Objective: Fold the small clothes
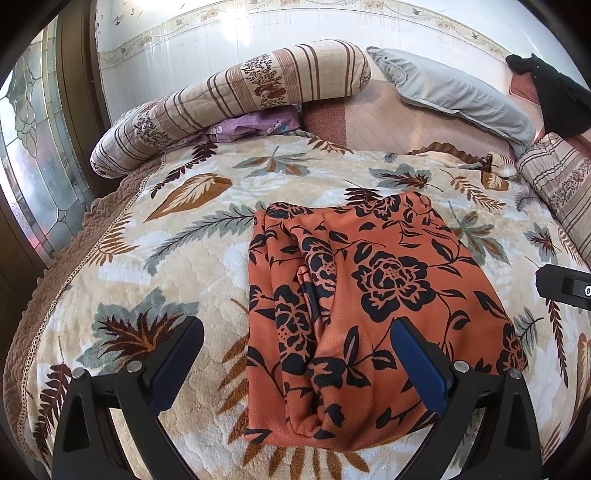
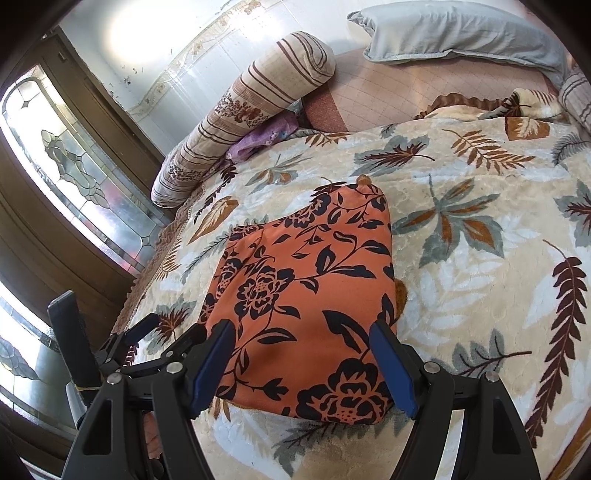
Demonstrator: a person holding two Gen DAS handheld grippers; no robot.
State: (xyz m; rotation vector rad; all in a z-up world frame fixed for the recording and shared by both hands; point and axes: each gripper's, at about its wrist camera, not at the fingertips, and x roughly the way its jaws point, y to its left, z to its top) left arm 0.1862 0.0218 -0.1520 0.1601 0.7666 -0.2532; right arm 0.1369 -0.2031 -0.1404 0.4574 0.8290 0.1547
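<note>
Orange garment (image 1: 354,306) with black flower print: folded into a rough rectangle, lying flat on the blanket near the middle of the bed, pleats bunched along its left side.

Left gripper (image 1: 295,354): jaws apart, hanging over the garment's near left part; the pads press on nothing.

Right gripper (image 2: 303,354): jaws apart, poised over the garment's near edge, nothing clamped.

Blanket (image 1: 207,236): cream plush with brown and grey leaf pattern, quilted brown border at the left edge.

Bolster (image 1: 229,107): long, striped beige with floral panels, at the far left; a purple cloth (image 1: 251,123) is tucked beneath it.

Grey pillow (image 1: 454,88): far right, on a pink quilted sheet (image 1: 373,118).

Room: white tiled wall (image 1: 229,33) with a floral band; wooden door (image 2: 77,173) with leaded glass on the left.
</note>
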